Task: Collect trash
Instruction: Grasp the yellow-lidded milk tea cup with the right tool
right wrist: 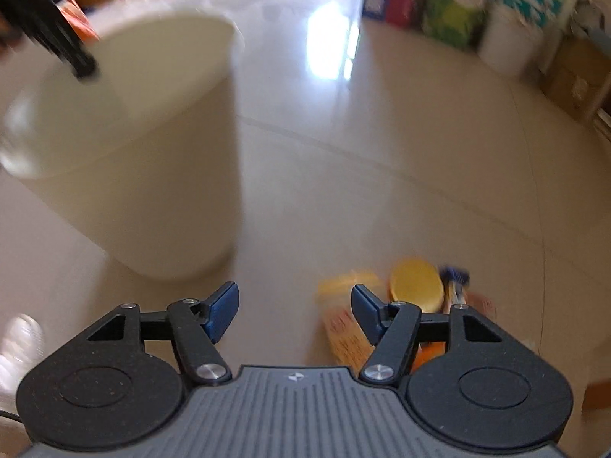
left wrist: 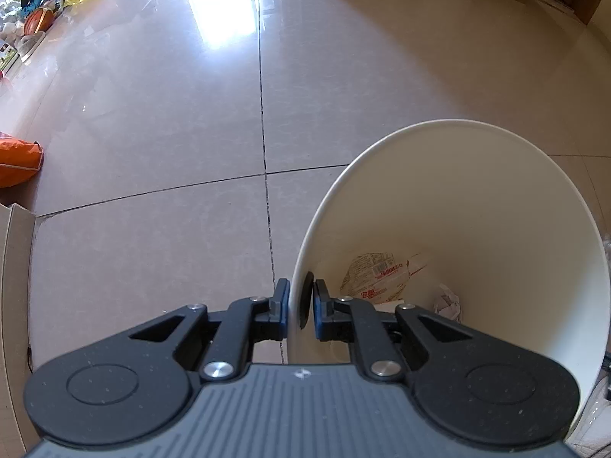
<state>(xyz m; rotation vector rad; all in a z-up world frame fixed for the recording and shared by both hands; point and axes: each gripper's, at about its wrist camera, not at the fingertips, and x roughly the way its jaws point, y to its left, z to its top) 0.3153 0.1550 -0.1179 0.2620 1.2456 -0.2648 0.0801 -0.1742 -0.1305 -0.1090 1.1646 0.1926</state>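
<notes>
A tall white bin (left wrist: 477,210) stands on the tiled floor. My left gripper (left wrist: 301,297) is shut on its near rim, one pad inside and one outside the wall. At the bottom of the bin lie a printed wrapper (left wrist: 378,278) and a crumpled paper (left wrist: 448,301). The blurred right wrist view has the bin (right wrist: 152,175) at the left, with the left gripper's black fingers (right wrist: 82,68) on its rim. My right gripper (right wrist: 296,305) is open over bare floor, nothing between its pads. Just beside its right finger lie a yellow packet (right wrist: 343,328), a round yellow lid (right wrist: 416,284) and a small blue item (right wrist: 454,278).
An orange bag (left wrist: 19,164) and a cardboard box edge (left wrist: 15,267) sit at the left. A basketball (left wrist: 38,21) and clutter lie far left. Coloured boxes (right wrist: 454,4) and a white tub (right wrist: 504,42) line the far wall. A white blurred thing (right wrist: 19,347) is near the left edge.
</notes>
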